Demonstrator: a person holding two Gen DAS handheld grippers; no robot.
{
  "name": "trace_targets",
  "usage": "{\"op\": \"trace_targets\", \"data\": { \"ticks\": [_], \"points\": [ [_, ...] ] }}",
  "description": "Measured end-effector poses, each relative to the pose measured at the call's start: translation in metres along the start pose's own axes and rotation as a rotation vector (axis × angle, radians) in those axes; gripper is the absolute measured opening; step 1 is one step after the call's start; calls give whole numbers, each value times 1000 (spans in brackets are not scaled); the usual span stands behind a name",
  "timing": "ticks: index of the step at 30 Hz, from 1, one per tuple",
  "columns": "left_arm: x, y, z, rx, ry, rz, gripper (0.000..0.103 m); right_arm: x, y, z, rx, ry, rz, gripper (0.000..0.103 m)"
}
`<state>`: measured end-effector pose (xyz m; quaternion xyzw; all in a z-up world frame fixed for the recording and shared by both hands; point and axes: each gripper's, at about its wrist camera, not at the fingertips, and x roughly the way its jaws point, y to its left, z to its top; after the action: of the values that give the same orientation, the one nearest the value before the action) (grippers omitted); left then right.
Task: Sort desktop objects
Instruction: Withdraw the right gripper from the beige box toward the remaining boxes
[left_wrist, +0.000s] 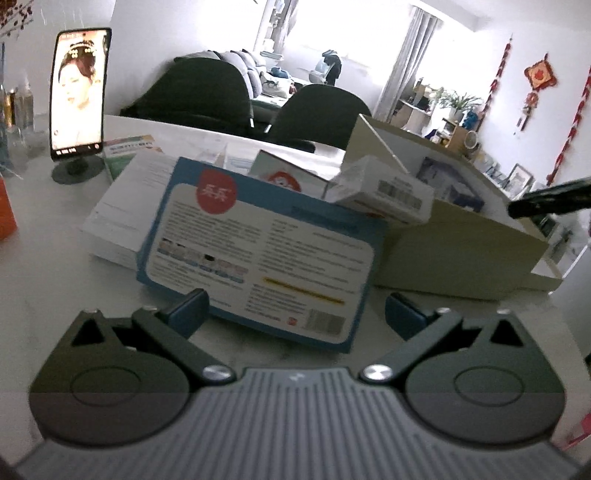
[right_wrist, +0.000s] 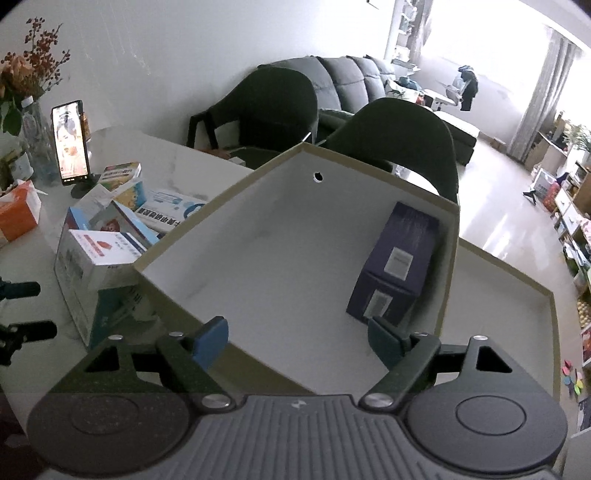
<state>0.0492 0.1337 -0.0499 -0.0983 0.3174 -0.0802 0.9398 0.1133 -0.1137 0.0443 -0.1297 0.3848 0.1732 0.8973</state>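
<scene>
Right hand-held gripper (right_wrist: 297, 341) released and empty over the open carton (right_wrist: 258, 258), dark blue box (right_wrist: 399, 262) lying inside at its right wall; left hand-held gripper (left_wrist: 295, 315) also spread, empty, facing the blue-edged box (left_wrist: 258, 251) on the table (left_wrist: 44, 266).

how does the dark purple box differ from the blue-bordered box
The dark purple box lies inside the open cardboard box, alone on its floor; the blue-bordered box is outside it, among a pile of packages on the table. The purple one is dark with small white labels; the blue-bordered one has a pale printed panel and a red circle. Both are rectangular cartons, neither gripped.
</scene>
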Motion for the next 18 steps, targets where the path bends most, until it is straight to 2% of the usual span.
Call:
{"op": "trace_targets", "data": {
  "ticks": [7, 11, 15, 18],
  "points": [
    [5, 6, 7, 79, -11, 69, 103, -9, 9, -24, 52, -41, 35, 86],
    [13, 19, 14, 117, -5, 118, 103, -19, 18, -38, 70, -102, 48, 96],
    [15, 39, 21, 78, -4, 94, 103, -27, 33, -52, 57, -157, 77, 96],
    [13, 49, 23, 77, -39, 77, 103, -27, 45, -59, 57, -177, 109, 97]
  ]
}}
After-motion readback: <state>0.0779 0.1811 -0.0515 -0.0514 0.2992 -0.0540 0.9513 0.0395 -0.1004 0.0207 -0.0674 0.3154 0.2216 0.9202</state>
